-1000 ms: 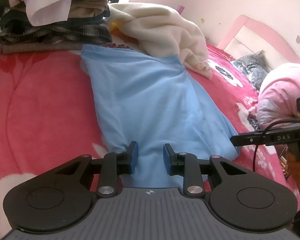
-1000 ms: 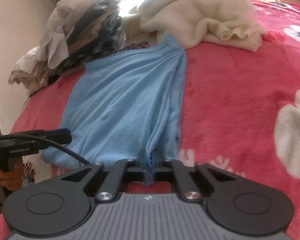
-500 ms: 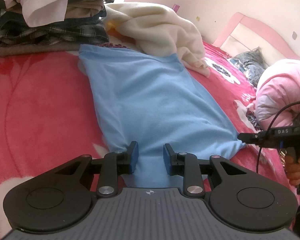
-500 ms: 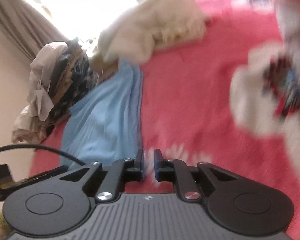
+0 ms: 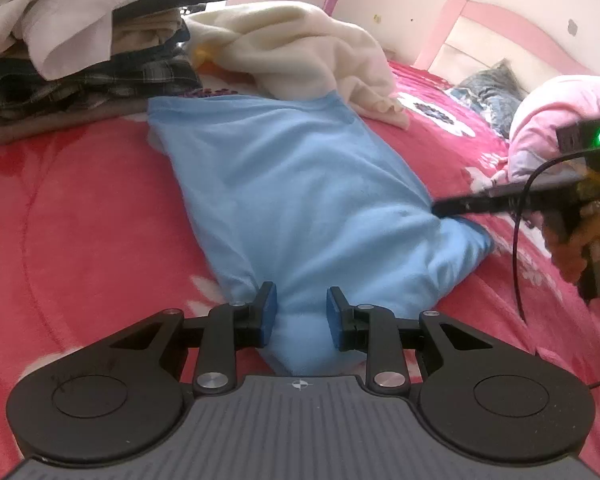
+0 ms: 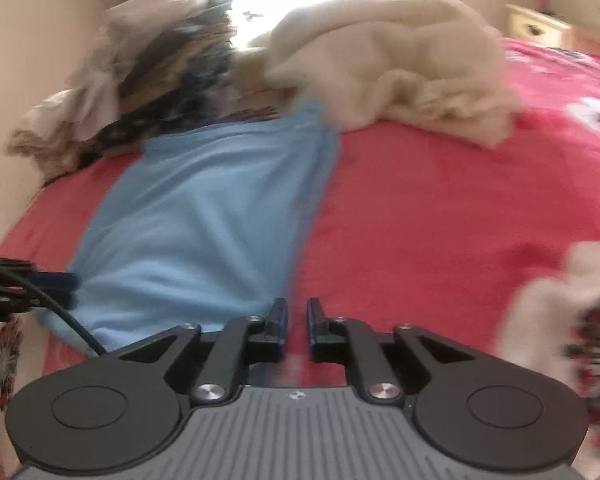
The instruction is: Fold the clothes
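Left wrist cam: left gripper (image 5: pixel 298 318), fingers wide w/ nothing pinched, hovers at the near end of the blue garment (image 5: pixel 300 200), a long strip on the red blanket (image 5: pixel 68 220); risk is the loose near-right corner bunching, cream throw (image 5: pixel 300 52) pins the far end. Right wrist cam, blurry: right gripper (image 6: pixel 297 322) narrow, empty, just off the right edge, bare blanket to its right, clothes pile (image 6: pixel 152 68) crowds far-left.

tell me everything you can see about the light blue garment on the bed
The light blue garment is a soft, plain knit, apparently a top folded lengthwise into a long strip. It lies flat on the red floral blanket, mildly wrinkled. Its far end tucks under a cream fleece beside a pile of clothes. The open left gripper straddles its near edge; the right gripper, slightly open, sits just off its right edge, holding nothing.
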The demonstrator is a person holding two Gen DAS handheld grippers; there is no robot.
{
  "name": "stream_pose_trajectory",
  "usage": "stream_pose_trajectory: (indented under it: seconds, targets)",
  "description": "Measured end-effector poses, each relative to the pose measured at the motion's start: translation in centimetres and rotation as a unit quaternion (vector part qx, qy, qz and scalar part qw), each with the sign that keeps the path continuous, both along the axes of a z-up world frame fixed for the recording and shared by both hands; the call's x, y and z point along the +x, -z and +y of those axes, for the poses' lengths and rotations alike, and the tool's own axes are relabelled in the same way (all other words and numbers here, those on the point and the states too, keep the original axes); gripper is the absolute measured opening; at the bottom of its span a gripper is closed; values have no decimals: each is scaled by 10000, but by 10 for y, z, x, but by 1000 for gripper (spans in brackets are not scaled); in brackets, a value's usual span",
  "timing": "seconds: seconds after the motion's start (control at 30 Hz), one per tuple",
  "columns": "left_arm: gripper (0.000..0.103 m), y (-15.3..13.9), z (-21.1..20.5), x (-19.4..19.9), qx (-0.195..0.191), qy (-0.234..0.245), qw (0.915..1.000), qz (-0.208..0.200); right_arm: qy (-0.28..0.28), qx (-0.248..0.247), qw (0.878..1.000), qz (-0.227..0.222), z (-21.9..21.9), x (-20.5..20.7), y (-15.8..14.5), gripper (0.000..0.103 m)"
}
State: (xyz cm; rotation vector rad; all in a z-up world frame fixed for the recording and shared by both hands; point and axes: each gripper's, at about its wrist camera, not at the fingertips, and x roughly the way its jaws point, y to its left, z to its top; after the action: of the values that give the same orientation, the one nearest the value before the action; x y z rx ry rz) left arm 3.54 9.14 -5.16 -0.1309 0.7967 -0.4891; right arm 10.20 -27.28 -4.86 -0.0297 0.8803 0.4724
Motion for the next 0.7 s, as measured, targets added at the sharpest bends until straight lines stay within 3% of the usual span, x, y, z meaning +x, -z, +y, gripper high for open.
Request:
stream_pose_trajectory:
  seconds: [0.1, 0.2, 0.27, 0.33, 0.43, 0.47, 0.7]
  targets:
    - [27, -7, 8, 1, -147, -80, 9999, -17, -90, 268, 9991, -311, 2, 6, -19, 7]
    - [27, -14, 7, 4, -250, -15, 9995, -172, -473, 390, 9962, -623, 27, 12, -19, 7]
    - [27, -10, 0, 10, -230, 31, 9997, -77, -760, 276, 9957, -450, 40, 17, -6, 7]
    - [27, 1, -6, 13, -56, 63, 9999, 140, -1053, -193, 9939, -253, 43, 11, 13, 3]
    - [27, 1, -1, 5, 19, 146, 9999, 22, -903, 48, 9959, 75, 19, 8, 8, 3]
    - [27, -1, 4, 5, -33, 110, 9999, 43, -855, 100, 9962, 93, 14, 9, 3, 7]
    - [27, -27, 14, 52, -284, -21, 9990, -334, -627, 522, 9954, -511, 37, 57, -14, 7]
